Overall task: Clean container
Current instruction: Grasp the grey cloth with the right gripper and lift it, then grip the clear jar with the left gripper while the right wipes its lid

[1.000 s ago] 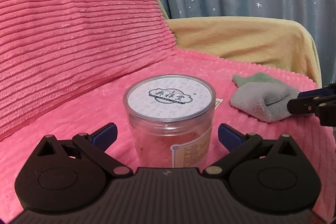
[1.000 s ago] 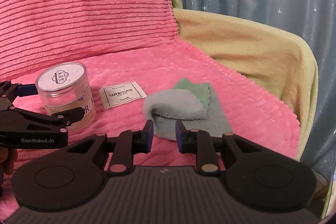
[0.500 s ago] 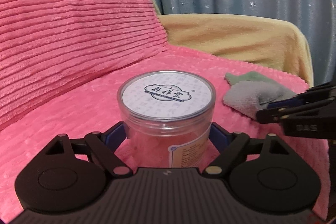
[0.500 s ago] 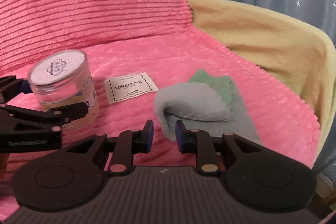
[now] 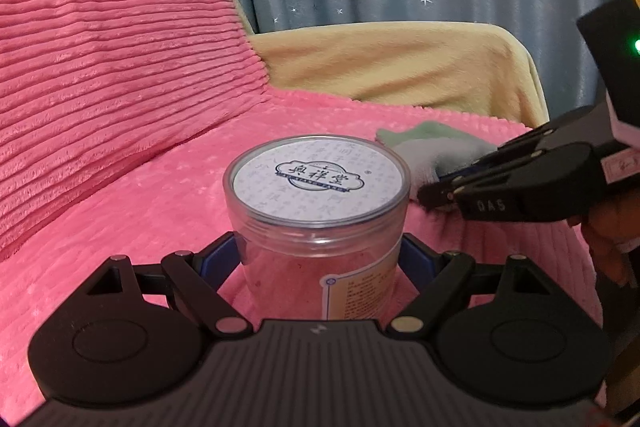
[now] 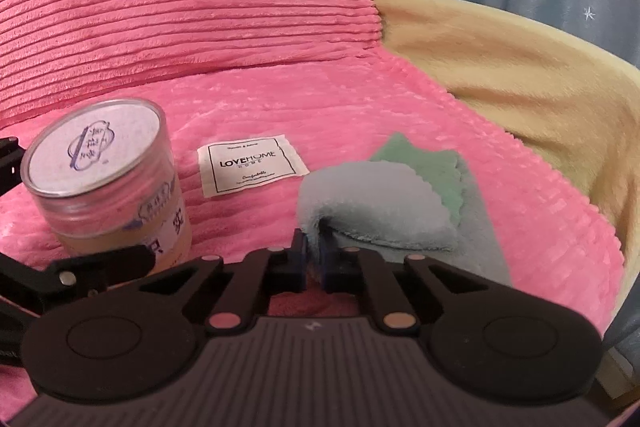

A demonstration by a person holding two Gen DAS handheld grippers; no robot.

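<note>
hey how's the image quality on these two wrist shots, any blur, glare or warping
Left wrist view: sharp, jar lid text crisp, faint highlights on its clear wall, dark fisheye corners. Right wrist view: softer, yellow armrest smeared by motion blur, pink blanket ribs bowed by the lens; cloth tag print readable.

The left wrist camera is looking closely over the jar (image 5: 318, 215); the right one is facing the cloth (image 6: 384, 207). Both are sharing these.

The container (image 5: 318, 227) hid most of the left gripper's pads (image 5: 414, 261) (contact perhaps there); its label (image 5: 360, 287) print was unreadable.
</note>
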